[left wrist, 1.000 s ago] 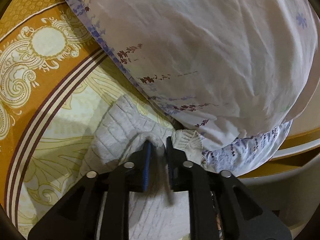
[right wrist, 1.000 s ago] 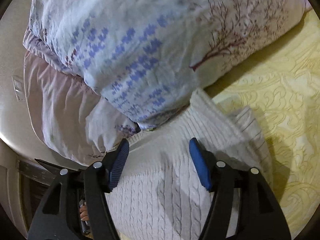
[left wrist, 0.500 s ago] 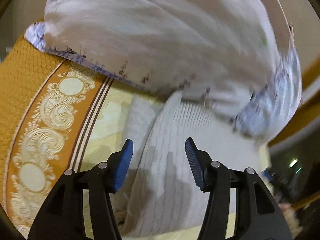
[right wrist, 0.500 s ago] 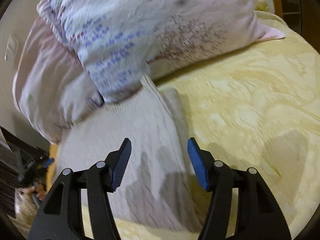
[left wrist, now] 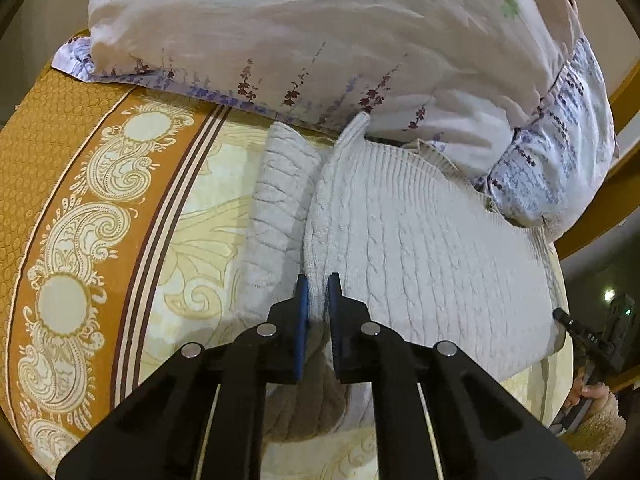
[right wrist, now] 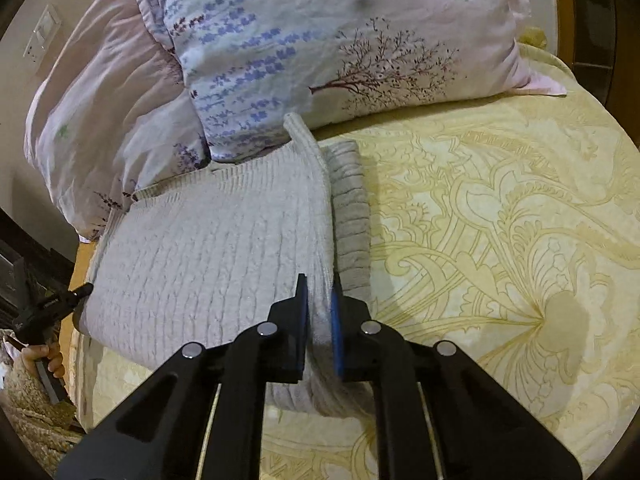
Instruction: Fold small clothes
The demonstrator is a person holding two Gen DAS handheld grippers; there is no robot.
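No readable text, labels, numbers, signs

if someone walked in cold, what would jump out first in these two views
A pale grey cable-knit sweater lies on the yellow patterned bedspread, its far edge against the floral lavender-print pillows. Each black gripper with blue pads pinches a side edge of it: the left gripper at one side, the right gripper at the opposite one. A wide orange paisley border runs along the bedspread's edge.

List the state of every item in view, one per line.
Left tongs: shut on the sweater's edge.
Right tongs: shut on the sweater's opposite edge.
Sweater: flat on the bedspread, sleeve beside its body.
Pillows: stacked beyond the sweater.
Bedspread: spread flat.
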